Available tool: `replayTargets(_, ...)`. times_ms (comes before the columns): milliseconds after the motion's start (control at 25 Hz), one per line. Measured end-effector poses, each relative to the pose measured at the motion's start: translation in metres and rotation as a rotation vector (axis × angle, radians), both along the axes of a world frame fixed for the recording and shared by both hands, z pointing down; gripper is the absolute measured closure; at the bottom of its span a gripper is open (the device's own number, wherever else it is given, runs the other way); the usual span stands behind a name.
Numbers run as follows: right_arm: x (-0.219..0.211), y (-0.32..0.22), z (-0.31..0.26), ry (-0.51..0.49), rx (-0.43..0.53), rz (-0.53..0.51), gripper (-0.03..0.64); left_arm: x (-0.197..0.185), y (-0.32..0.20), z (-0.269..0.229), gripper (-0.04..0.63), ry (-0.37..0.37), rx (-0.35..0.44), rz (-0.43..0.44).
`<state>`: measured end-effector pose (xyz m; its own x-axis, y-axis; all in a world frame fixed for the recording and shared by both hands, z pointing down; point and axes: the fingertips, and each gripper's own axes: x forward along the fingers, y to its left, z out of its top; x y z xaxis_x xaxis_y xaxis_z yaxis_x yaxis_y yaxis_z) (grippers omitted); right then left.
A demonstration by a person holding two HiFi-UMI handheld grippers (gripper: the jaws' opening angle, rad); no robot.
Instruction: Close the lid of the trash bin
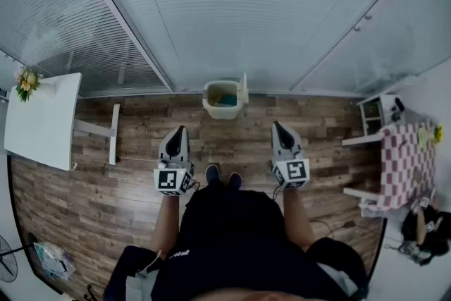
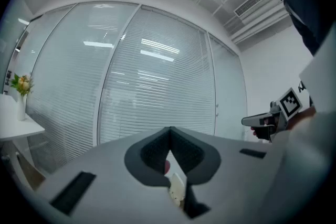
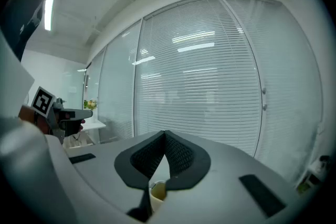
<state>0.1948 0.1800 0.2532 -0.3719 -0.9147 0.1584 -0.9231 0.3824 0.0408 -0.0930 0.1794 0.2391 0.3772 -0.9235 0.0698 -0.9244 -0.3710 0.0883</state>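
Observation:
A cream trash bin [image 1: 224,100] stands on the wooden floor against the glass wall, straight ahead of me. Its lid [image 1: 244,89] is raised upright on the bin's right side, and something teal lies inside. My left gripper [image 1: 180,130] and right gripper [image 1: 276,126] are held level on either side, well short of the bin, both shut with nothing in them. In the left gripper view the dark pads [image 2: 157,152] meet in a peak, with the bin [image 2: 177,187] small beneath them. A bit of the bin [image 3: 157,191] also shows below the closed pads [image 3: 178,155] in the right gripper view.
A white table [image 1: 42,120] with a flower vase [image 1: 28,83] stands at the left. To the right are a table with a checked cloth [image 1: 409,158] and a white shelf [image 1: 377,113]. Blinds behind glass [image 1: 232,10] close off the far side. A bag [image 1: 53,261] lies at the lower left.

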Motion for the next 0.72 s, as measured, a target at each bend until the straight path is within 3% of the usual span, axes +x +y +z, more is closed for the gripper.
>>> replayTargets(600, -0.004, 0.005, -0.008, -0.010, 0.024, -0.040, 0.600, 0.006, 0.015, 0.007, 0.589, 0.005, -0.006, -0.008)
replayTargets(640, -0.004, 0.006, -0.008, -0.017, 0.026, -0.047, 0.540, 0.008, 0.017, 0.008, 0.589, 0.006, -0.008, -0.010)
replayTargets(680, -0.004, 0.006, -0.007, -0.031, 0.026, -0.053, 0.420, 0.011, 0.019, 0.008, 0.589, 0.007, -0.008, -0.012)
replayTargets(720, -0.003, 0.006, -0.005, -0.046, 0.024, -0.058, 0.371, 0.013, 0.020, 0.007, 0.589, 0.007, -0.007, -0.014)
